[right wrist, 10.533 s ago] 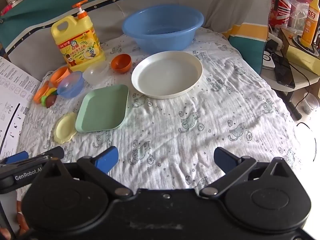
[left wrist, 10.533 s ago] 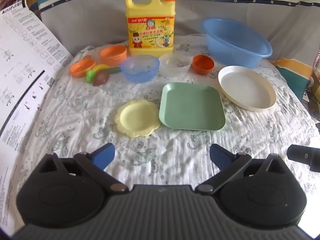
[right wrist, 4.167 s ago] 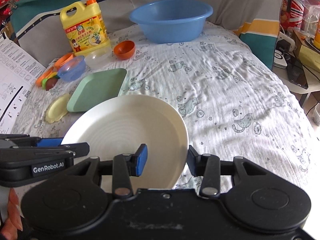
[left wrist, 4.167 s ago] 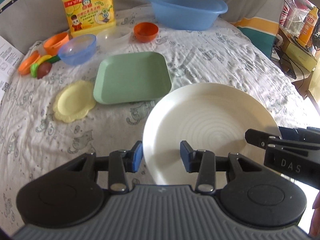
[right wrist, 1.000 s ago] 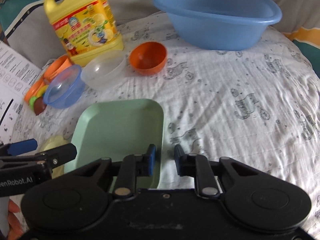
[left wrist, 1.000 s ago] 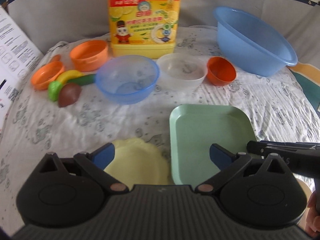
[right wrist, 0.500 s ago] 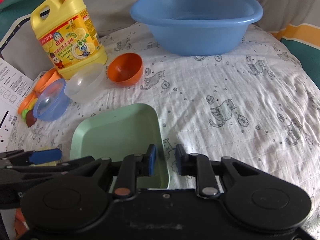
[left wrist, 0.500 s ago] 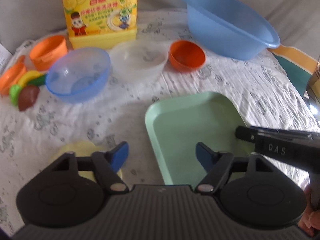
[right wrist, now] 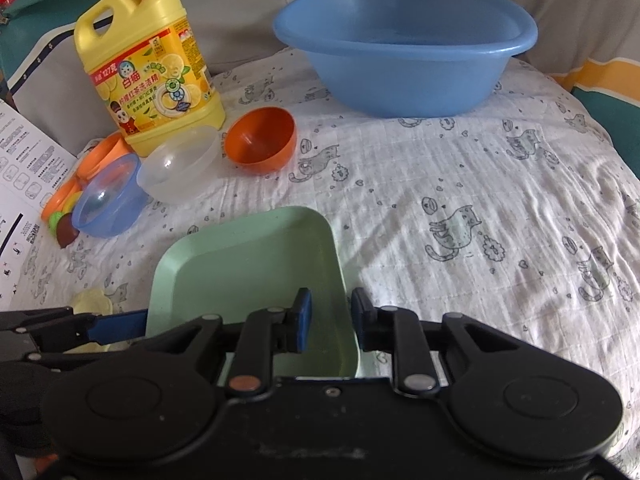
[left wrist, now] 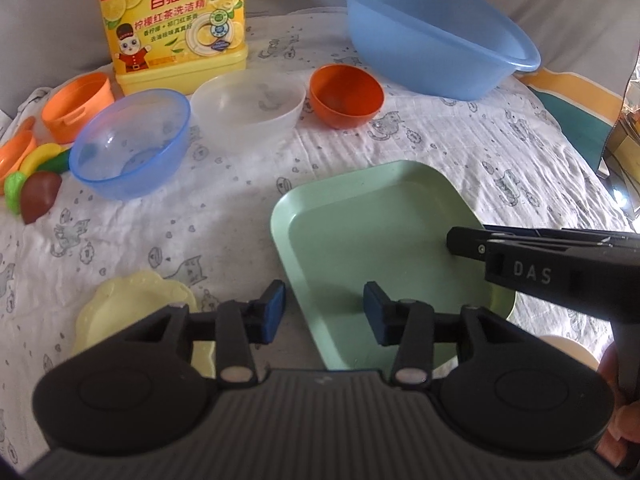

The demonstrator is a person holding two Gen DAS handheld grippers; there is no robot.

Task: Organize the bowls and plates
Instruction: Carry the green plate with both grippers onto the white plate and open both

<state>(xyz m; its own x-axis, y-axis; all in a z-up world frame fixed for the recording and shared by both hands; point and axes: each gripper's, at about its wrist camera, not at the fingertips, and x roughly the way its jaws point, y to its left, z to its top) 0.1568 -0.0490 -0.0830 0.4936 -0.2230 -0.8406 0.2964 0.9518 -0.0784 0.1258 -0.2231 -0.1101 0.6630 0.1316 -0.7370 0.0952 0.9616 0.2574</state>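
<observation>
My right hand-held gripper [right wrist: 330,318] pinches the near right rim of the green square plate [right wrist: 248,268]; my left hand-held gripper [left wrist: 324,316], half open, straddles its near left edge, holding nothing. The plate looks light, stiff, slick plastic, best held by the rim. Beyond it: three small bowls, one blue basin [right wrist: 400,40].

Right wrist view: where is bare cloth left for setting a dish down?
The widest bare cloth lies right of the green square plate, in front of the blue basin. The back left is crowded: detergent jug, orange bowl, clear bowl, blue bowl.
</observation>
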